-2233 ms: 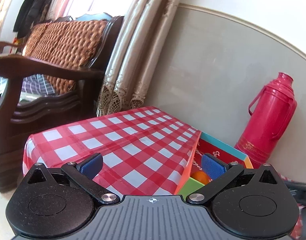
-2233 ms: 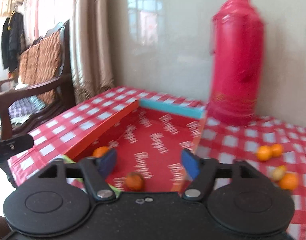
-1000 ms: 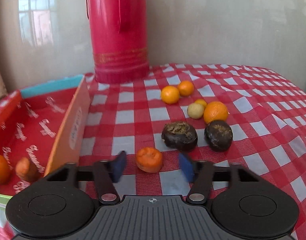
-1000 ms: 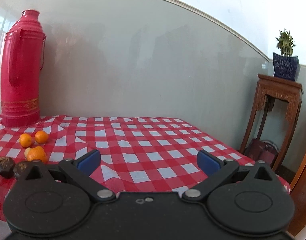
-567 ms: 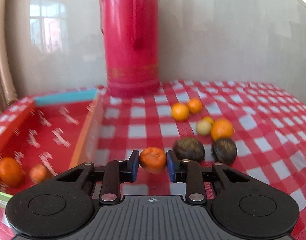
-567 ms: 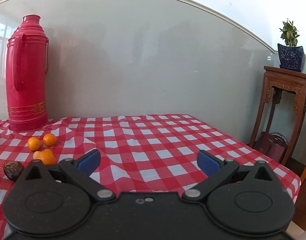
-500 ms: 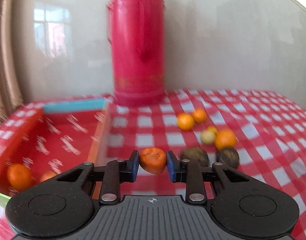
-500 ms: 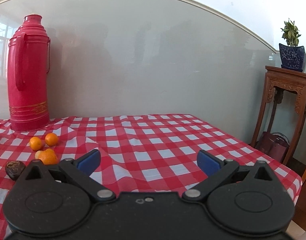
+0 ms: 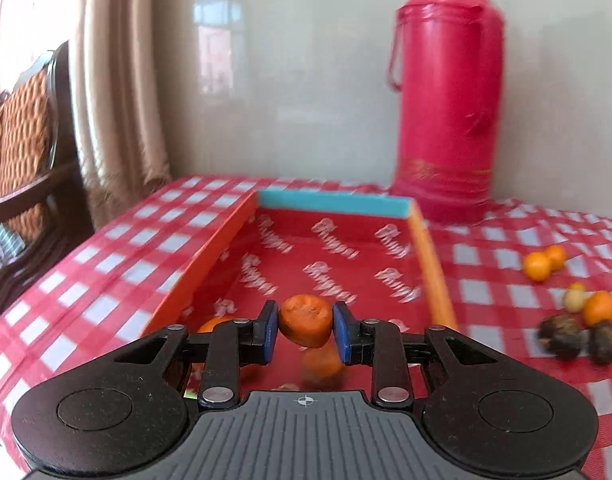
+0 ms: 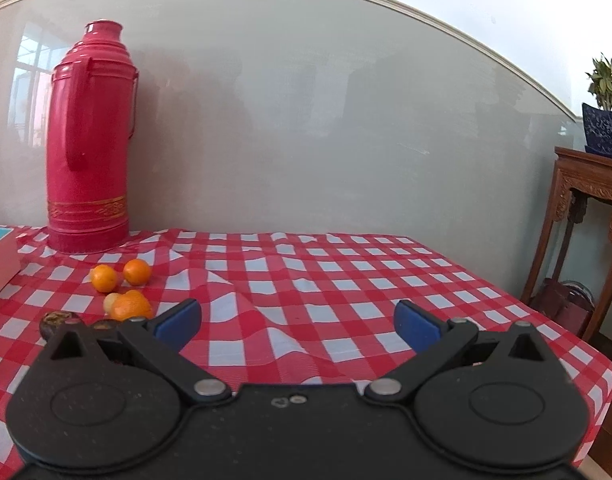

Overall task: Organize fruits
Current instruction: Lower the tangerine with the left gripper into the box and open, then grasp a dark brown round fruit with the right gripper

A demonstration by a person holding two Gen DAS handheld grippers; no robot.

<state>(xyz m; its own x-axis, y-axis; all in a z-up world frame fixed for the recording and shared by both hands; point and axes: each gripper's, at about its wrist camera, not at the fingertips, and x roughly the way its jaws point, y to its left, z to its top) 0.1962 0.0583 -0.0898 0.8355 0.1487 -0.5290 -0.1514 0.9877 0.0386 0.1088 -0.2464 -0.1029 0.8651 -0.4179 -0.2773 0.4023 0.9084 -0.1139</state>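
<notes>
My left gripper (image 9: pixel 306 330) is shut on an orange mandarin (image 9: pixel 306 320) and holds it above the near end of the red shallow box (image 9: pixel 330 204). Two orange fruits lie in the box below, one behind the left finger (image 9: pixel 214 326) and one under the held fruit (image 9: pixel 322 364). On the checked cloth to the right lie several small oranges (image 9: pixel 538 266) and two dark brown fruits (image 9: pixel 558 330). My right gripper (image 10: pixel 298 324) is open and empty over the cloth; the oranges (image 10: pixel 104 278) and dark fruits (image 10: pixel 58 320) lie to its left.
A tall red thermos (image 9: pixel 446 92) stands by the wall behind the box; it also shows in the right wrist view (image 10: pixel 88 140). A wooden chair (image 9: pixel 22 152) and curtain stand left of the table. A wooden stand (image 10: pixel 586 220) with a potted plant is at right.
My left gripper closed on the mandarin on the cloth, lifted it and carried it left over the red box. My right gripper stayed open and barely moved.
</notes>
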